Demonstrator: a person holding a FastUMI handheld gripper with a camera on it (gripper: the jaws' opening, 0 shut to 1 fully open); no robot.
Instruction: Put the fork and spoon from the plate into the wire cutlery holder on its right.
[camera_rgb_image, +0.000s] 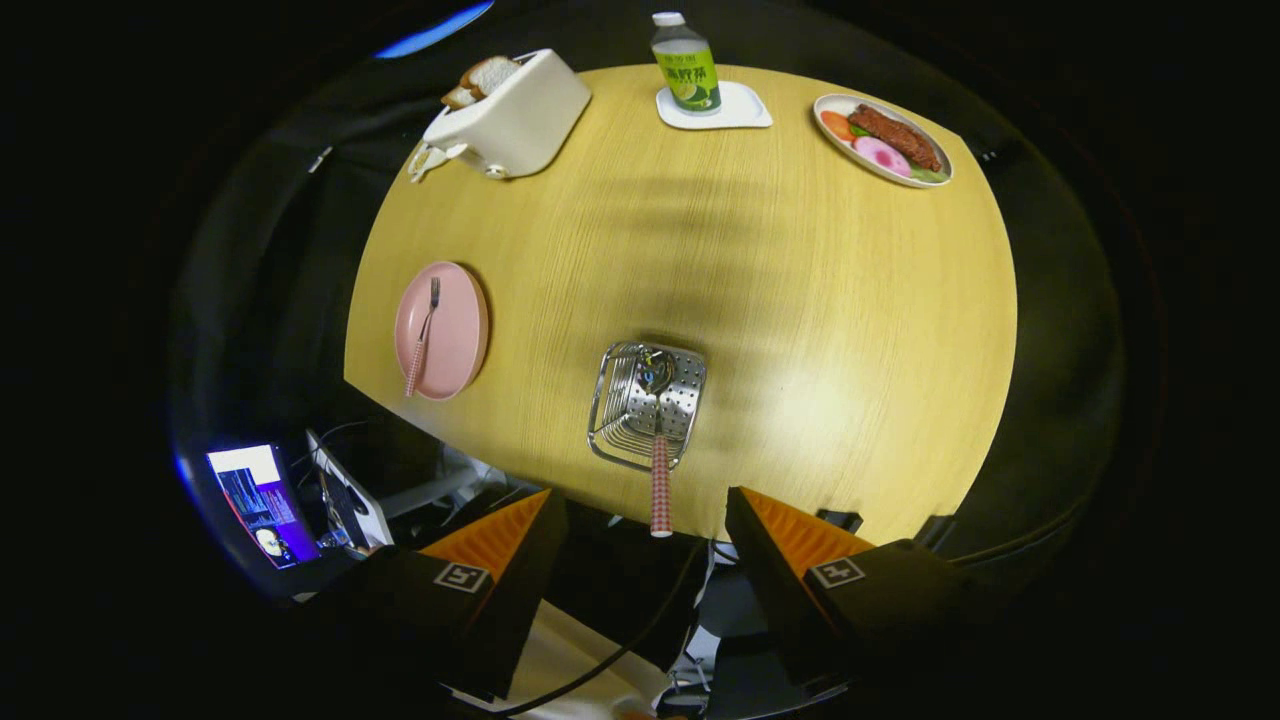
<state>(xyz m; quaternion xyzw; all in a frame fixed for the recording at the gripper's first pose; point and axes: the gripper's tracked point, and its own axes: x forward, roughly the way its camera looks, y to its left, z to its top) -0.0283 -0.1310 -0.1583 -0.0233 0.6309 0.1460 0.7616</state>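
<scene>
A pink plate (455, 345) lies on the wooden table, off to the left beyond my fingers, with a fork (424, 335) lying along it, tines pointing away. The wire cutlery holder (646, 402) stands to the plate's right, just ahead of the fingers. A spoon with a checked handle (659, 480) stands in the holder, its handle sticking out toward me and ending between my fingers without touching them. My gripper (645, 515) hovers above the table's near edge, open, with nothing held.
At the far side of the table are a white toaster (515, 120) with bread slices, a green-labelled bottle (686, 65) on a white coaster, and a plate of food (883, 140). Below the table's left edge are a lit screen (258, 500) and cables.
</scene>
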